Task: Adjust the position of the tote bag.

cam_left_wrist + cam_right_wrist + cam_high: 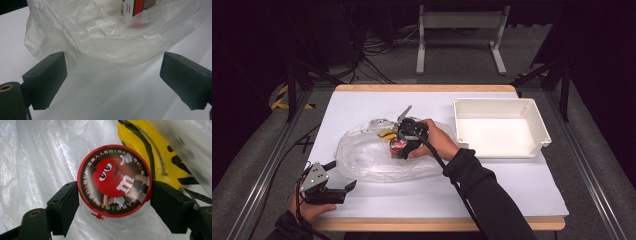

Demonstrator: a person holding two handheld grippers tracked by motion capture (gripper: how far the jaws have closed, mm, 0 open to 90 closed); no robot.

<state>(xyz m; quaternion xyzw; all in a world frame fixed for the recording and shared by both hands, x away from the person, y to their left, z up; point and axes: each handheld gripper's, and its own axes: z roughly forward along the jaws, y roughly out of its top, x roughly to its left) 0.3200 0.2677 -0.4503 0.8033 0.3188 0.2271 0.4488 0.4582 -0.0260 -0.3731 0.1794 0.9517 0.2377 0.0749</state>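
A round candy tin (114, 180) inside the plastic bag (367, 157) is clamped by the right tongs (114, 195); the left tongs (112, 77) gape beside it. Likely next: lifting toward the bin (532, 107).

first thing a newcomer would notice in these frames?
Probably the red candy tub with a cartoon lid, clamped between the right gripper's jaws amid the clear plastic bag at mid-table. Next, the empty white bin on the table's right side. The left gripper sits open at the bag's near-left edge.
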